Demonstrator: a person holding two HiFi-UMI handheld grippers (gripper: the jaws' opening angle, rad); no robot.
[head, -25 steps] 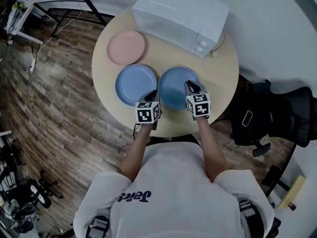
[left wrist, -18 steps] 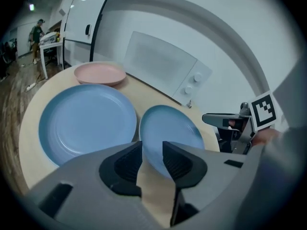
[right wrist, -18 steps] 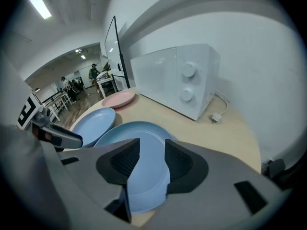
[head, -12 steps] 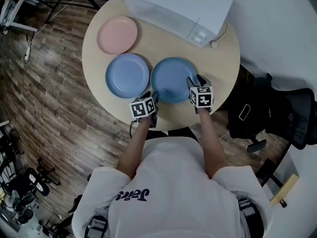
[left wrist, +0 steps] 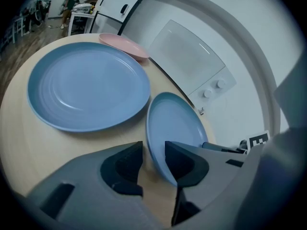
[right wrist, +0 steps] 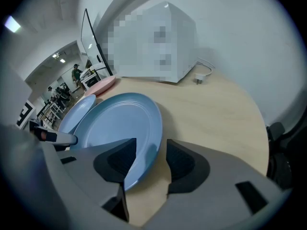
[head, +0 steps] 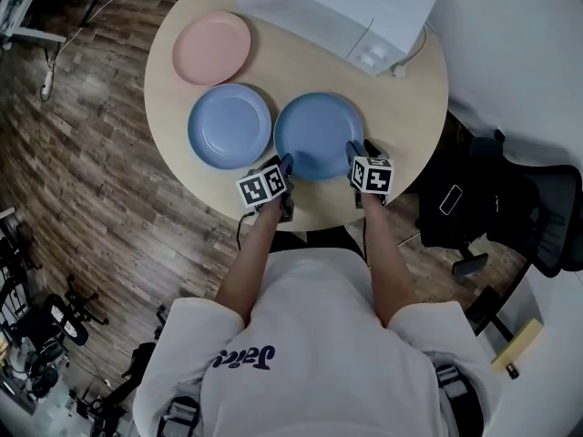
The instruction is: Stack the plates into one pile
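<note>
Three plates lie apart on the round table (head: 405,107). They are a pink plate (head: 210,47) at the far left, a light blue plate (head: 230,126) and a darker blue plate (head: 317,136) nearest me. My left gripper (head: 286,164) is at the darker plate's near left rim. In the left gripper view the left gripper (left wrist: 153,152) is open with the plate (left wrist: 175,123) rim between the jaws. My right gripper (head: 356,149) is at the near right rim. In the right gripper view the right gripper (right wrist: 151,152) has its jaws opening, straddling the plate (right wrist: 117,121) edge without pressing it.
A white microwave (head: 332,7) stands at the table's back, with a cable and plug (head: 397,69) beside it. The table's near edge runs just under both grippers. A black chair (head: 510,217) stands to the right on the wooden floor.
Both grippers have sunk towards the table and closed in on the darker blue plate's near rim, one on each side. The left gripper has rolled.
</note>
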